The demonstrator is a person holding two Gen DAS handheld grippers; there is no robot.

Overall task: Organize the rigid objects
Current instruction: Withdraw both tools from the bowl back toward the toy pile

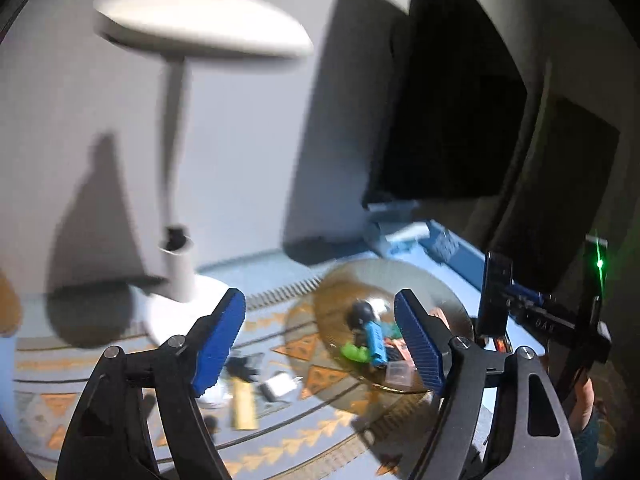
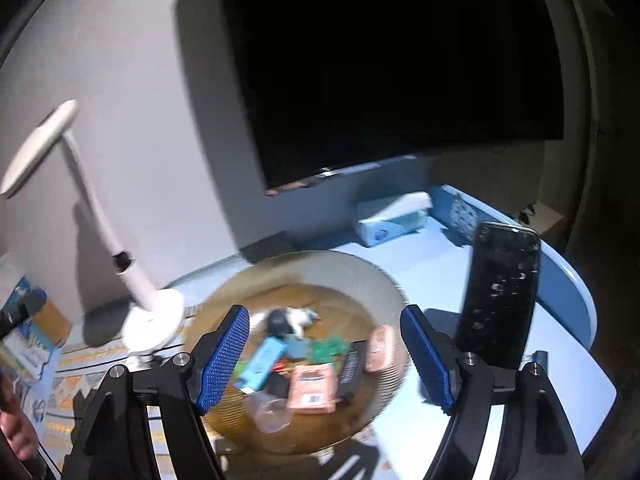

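A ribbed amber glass bowl [image 2: 360, 268] sits on the blue table and holds several small items: a blue box [image 2: 264, 360], a pink packet [image 2: 312, 388], a green piece [image 2: 328, 350], a dark round thing [image 2: 280, 320] and a clear cup [image 2: 270, 412]. My right gripper [image 2: 324, 314] hangs open above the bowl with nothing between its blue pads. In the left wrist view, my left gripper [image 1: 319, 298] is open and empty, left of the bowl [image 1: 400, 276]. A yellow block [image 1: 244, 404], a white charger [image 1: 280, 386] and a black piece [image 1: 244, 366] lie on the patterned mat below it.
A white desk lamp [image 1: 180, 272] stands left of the bowl, its base [image 2: 152, 324] near the rim. A dark monitor [image 2: 400, 80] fills the back, with a tissue box [image 2: 392, 216] under it. A phone [image 2: 500, 292] is mounted on the right gripper. The table's curved edge [image 2: 588, 320] runs along the right.
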